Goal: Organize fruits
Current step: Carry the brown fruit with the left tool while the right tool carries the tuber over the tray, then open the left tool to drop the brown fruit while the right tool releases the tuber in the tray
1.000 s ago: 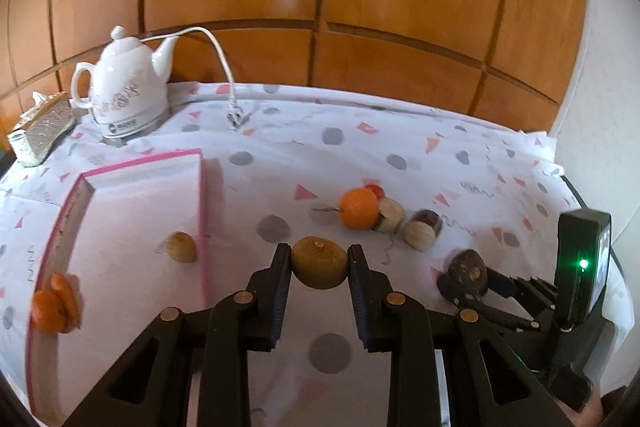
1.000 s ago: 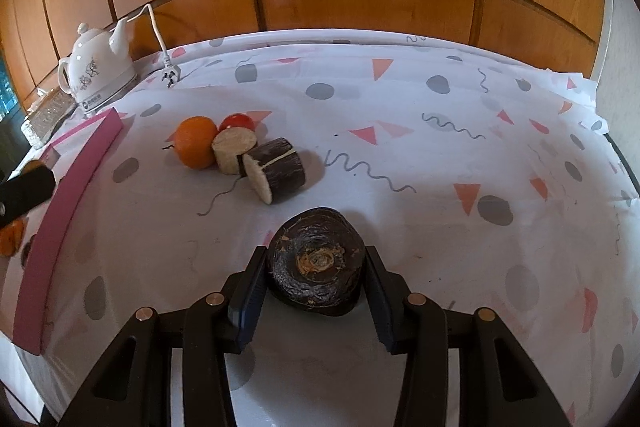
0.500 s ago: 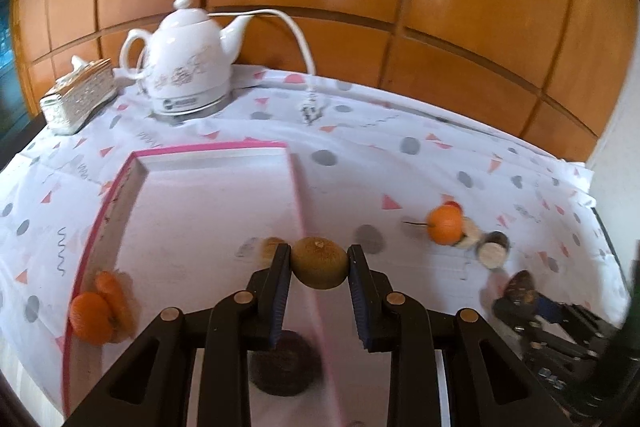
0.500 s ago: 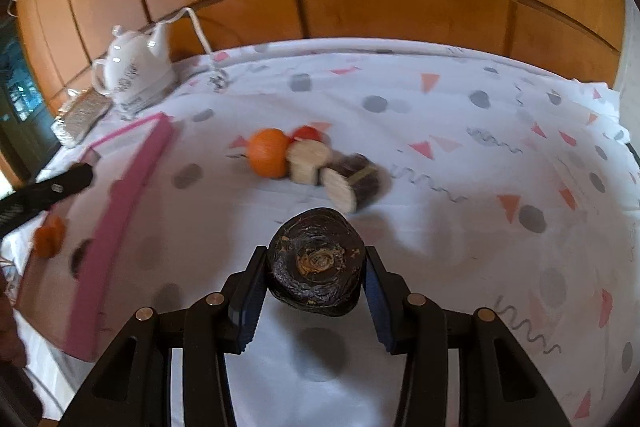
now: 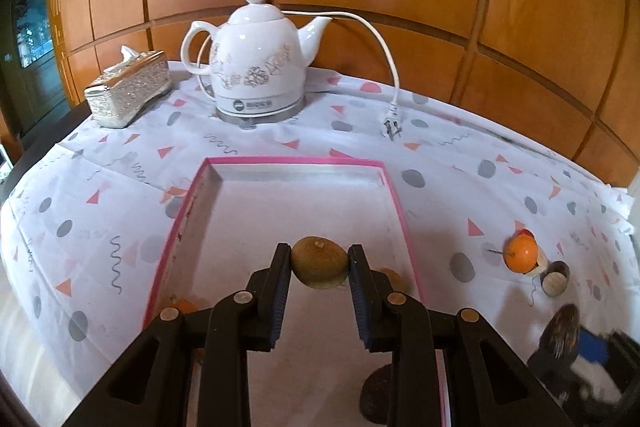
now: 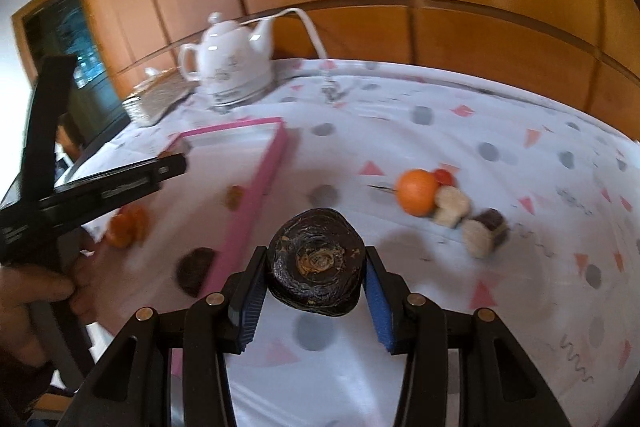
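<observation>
Left gripper (image 5: 319, 269): matte black plastic linkage arms, four brass-coloured round pivot screws, ribbed dark pads on the jaws. Right gripper (image 6: 316, 277): the same black frame and brass screws, with ribbed blue pads. Left hand (image 6: 28, 301): bare skin is seen, blurred.
</observation>
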`<state>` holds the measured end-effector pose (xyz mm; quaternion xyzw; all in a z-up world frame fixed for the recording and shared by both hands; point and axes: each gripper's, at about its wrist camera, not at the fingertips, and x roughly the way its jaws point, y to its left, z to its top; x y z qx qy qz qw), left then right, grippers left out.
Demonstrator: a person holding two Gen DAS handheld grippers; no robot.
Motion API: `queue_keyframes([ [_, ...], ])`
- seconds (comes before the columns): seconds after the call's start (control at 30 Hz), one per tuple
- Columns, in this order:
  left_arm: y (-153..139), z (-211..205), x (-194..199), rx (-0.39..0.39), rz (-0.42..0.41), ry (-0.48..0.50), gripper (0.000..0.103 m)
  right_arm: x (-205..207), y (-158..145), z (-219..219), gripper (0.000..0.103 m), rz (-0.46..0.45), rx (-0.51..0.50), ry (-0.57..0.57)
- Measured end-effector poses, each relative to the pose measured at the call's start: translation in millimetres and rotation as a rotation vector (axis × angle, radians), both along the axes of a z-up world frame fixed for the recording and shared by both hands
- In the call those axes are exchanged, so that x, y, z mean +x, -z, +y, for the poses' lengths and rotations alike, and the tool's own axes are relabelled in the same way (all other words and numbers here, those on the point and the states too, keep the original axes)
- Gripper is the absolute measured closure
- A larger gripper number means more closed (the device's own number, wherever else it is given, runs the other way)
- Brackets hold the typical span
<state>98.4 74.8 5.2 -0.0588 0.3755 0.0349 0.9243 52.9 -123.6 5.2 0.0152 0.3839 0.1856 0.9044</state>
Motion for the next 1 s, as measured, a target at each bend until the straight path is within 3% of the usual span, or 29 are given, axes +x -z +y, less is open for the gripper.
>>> queue_keyframes([
  [0.33,-3,12,-13,-0.025,-0.02,-0.035,0.073,-17,-3,56,0.056,-0.006,0.023,-0.173],
  [0.63,-11,35,-26,-0.03,-0.05,-0.085,0.059,-15,6,95,0.056,0.033,-0.002,-0.28],
  [0.9,-16,42,-34,-0.038,-0.06,-0.105,0.055,-9,18,101,0.055,0.089,0.031,-0.271],
  [1.0,-15,41,-35,-0.044,-0.056,-0.106,0.055,-11,16,97,0.046,0.084,0.053,-0.266],
])
